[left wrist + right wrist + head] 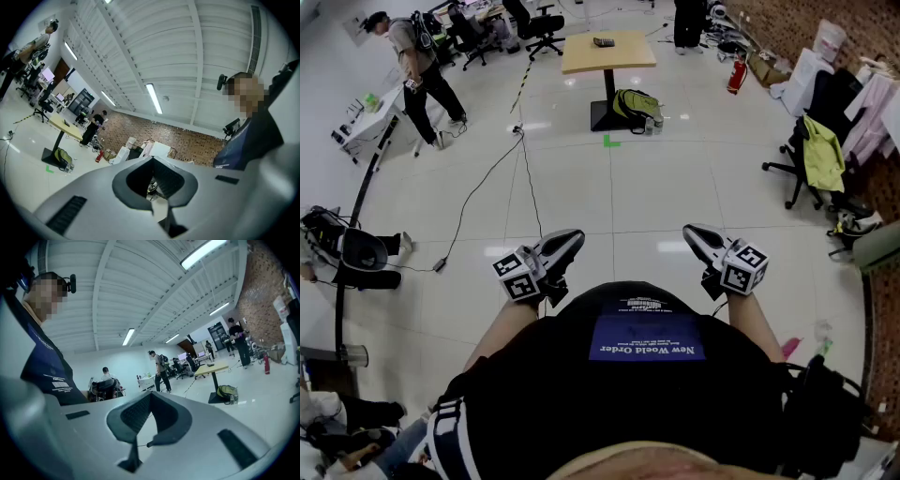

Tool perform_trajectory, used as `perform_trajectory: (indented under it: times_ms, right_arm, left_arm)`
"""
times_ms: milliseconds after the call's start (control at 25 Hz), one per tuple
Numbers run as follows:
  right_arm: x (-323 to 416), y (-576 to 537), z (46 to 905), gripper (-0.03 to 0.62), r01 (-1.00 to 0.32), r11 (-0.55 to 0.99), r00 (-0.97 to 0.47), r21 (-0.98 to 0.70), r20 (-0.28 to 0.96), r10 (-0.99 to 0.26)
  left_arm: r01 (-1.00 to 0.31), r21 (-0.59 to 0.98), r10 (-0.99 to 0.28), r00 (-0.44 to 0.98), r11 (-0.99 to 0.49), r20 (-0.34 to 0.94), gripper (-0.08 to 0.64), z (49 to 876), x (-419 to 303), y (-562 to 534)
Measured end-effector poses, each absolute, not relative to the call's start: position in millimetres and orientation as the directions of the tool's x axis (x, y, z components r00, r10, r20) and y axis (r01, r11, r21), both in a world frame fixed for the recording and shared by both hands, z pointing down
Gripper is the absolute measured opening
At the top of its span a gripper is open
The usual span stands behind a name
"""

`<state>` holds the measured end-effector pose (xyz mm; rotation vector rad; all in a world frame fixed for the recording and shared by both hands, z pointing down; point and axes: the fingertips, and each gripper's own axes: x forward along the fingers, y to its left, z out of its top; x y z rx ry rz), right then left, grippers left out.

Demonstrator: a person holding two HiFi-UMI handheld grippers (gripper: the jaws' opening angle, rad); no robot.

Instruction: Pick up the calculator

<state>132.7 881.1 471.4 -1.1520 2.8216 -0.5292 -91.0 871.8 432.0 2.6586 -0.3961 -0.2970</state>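
Near the far edge of the tabletop (628, 56) lies the calculator (604, 41), well apart from the left gripper (568, 242) and right gripper (695, 234), both pressed together, empty. Best to walk close first, then spread one gripper's jaws before reaching.

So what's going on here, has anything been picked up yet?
Not yet. A person stands on the open office floor holding the left tongs and right tongs out at waist height, both shut and empty. The calculator lies untouched on the wooden table far ahead across the floor, with a green backpack beside the table's foot.
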Motion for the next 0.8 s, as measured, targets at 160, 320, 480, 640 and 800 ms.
perform_trajectory:
  times_ms: [160, 320, 480, 640, 800]
  right_arm:
    - [158.1, 882.5, 484.9, -0.015, -0.669, 0.651, -0.718, -0.359, 0.085, -0.691]
    - [167.1, 876.1, 495.7, -0.015, -0.664, 0.639, -0.718, -0.388, 0.090, -0.690]
    - [168.1, 857.9, 499.0, -0.015, -0.662, 0.636, -0.720, -0.398, 0.098, -0.688]
    - [152.8, 827.5, 498.1, -0.015, -0.678, 0.625, -0.709, -0.387, 0.118, -0.695]
    - [121.2, 776.8, 482.9, -0.015, -0.708, 0.610, -0.682, -0.355, 0.119, -0.722]
  left_arm:
    - [-0.214, 0.464, -0.310, 0.941, -0.859, -0.139, 0.007, 438.5, -64.3, 875.1]
    - [-0.215, 0.478, -0.309, 0.942, -0.852, -0.127, 0.008, 443.6, -56.0, 870.6]
    - [-0.216, 0.493, -0.314, 0.941, -0.843, -0.124, 0.008, 446.1, -55.9, 847.8]
    - [-0.182, 0.503, -0.293, 0.944, -0.845, -0.150, 0.008, 450.0, -69.1, 812.7]
    - [-0.133, 0.521, -0.269, 0.943, -0.843, -0.194, 0.008, 447.5, -103.0, 757.0]
